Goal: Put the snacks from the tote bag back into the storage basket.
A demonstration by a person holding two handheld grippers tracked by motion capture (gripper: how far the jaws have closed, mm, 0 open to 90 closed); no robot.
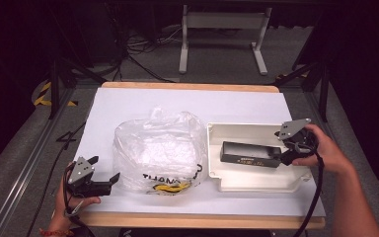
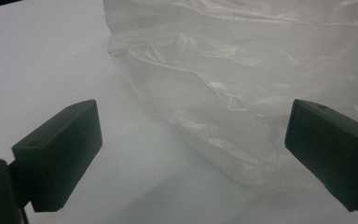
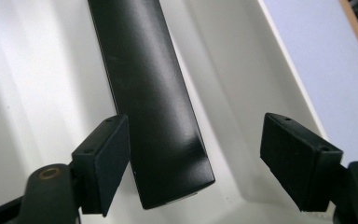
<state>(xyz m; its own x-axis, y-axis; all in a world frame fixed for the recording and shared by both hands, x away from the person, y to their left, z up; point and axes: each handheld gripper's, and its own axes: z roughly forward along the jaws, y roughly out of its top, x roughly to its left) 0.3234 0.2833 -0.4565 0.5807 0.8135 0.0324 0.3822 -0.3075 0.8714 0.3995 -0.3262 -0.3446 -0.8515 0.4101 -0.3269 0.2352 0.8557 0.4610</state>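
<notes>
Nearest the camera in the right gripper view, the two black jaws of the right hand-held gripper [image 3: 196,163] are standing apart with the near end of a long black box [image 3: 144,93] lying between them; the left jaw is sitting just beside the box's edge, while the right jaw is standing clear of it, so nothing is being pressed or held. That black box [image 1: 250,154] is lying flat inside a white tray [image 1: 217,173], which is resting on the right part of the white-covered surface [image 1: 128,101]. From the high view, the right hand [image 1: 325,148] is holding its gripper at the box's right end, over the tray. To the left of the tray, and just touching its edge, a crumpled clear plastic bag [image 1: 160,150] with dark lettering and a yellow mark near its lower front is sitting on the surface. The left hand-held gripper [image 1: 104,174] is hovering at the lower left of the bag, near the front edge of the surface, with its jaws spread wide and empty. In the left gripper view, those jaws are framing the bag's [image 2: 242,102] wrinkled side, which is lying ahead of them and not between the pads.
</notes>
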